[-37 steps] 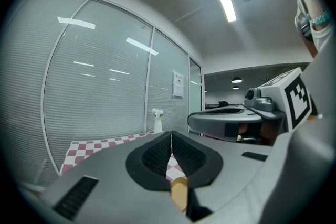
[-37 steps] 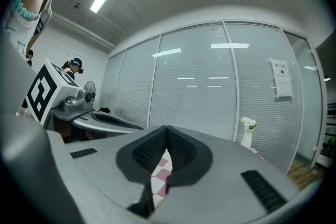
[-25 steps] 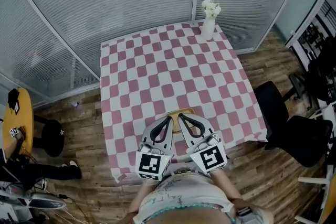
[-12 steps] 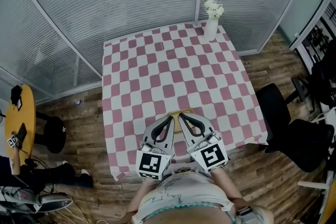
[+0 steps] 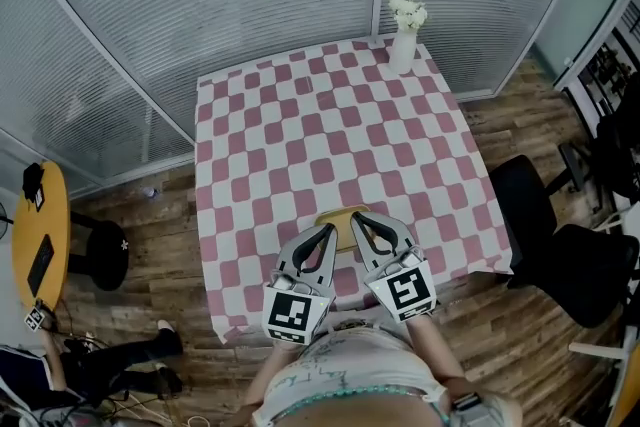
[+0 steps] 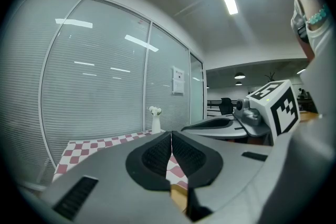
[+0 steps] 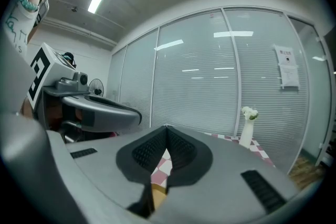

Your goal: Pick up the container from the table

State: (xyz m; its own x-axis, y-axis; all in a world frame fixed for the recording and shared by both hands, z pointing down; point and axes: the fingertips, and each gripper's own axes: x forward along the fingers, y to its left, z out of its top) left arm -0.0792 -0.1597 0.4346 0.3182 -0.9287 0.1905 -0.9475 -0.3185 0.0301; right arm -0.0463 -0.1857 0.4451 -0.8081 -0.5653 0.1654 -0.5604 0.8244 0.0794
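Yellow container (image 5: pixel 341 216) is sitting on the checked table (image 5: pixel 300 130) just under the tips of the left gripper (image 5: pixel 329 229) and right gripper (image 5: pixel 356 218), both hovering clenched and empty, probably needing to open before lowering around it.

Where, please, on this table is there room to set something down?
The cloth is bare from the vase at the far corner to the container. Only the near edge is crowded, with the left gripper and right gripper.

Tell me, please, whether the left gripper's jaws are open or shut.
Shut: the left gripper shows its jaws meeting at the tips, nothing clamped between them.
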